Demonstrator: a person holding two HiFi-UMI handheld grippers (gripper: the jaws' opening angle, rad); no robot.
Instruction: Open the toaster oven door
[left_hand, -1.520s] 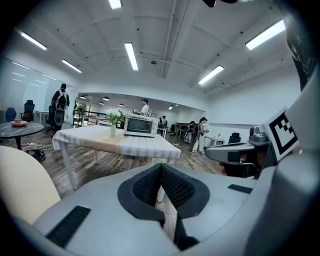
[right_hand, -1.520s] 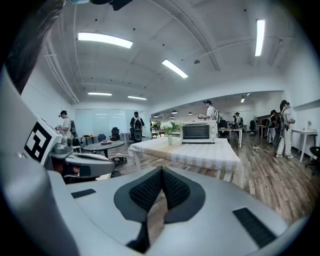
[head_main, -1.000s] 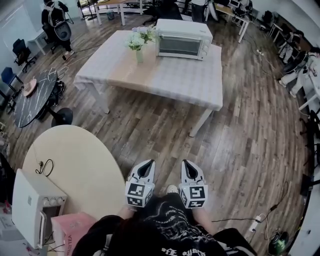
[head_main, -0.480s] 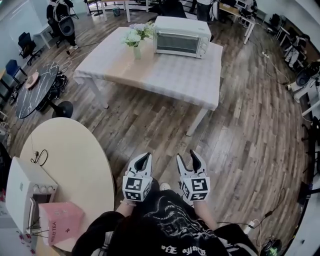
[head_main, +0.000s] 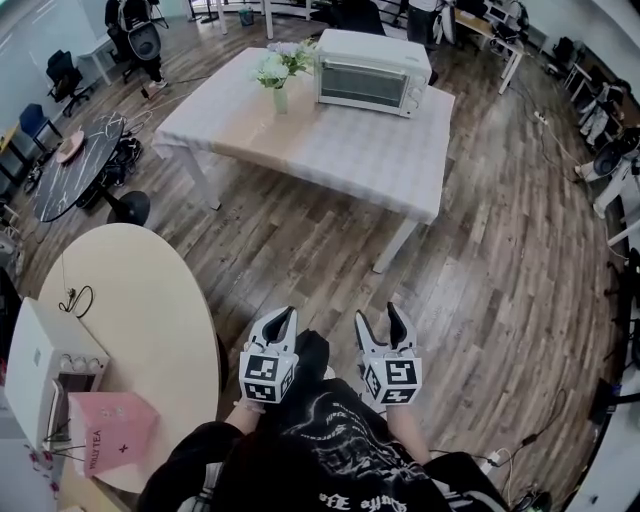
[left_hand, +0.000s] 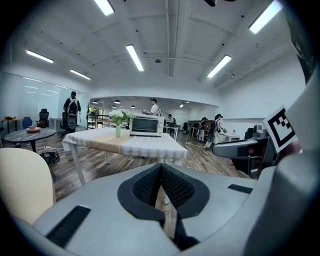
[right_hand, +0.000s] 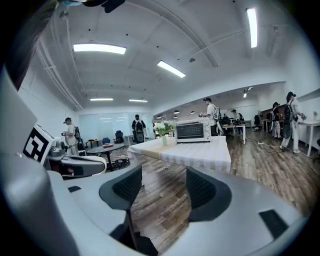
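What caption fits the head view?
Toaster oven closed on the far table; left gripper shut, right gripper opening its jaws, empty.
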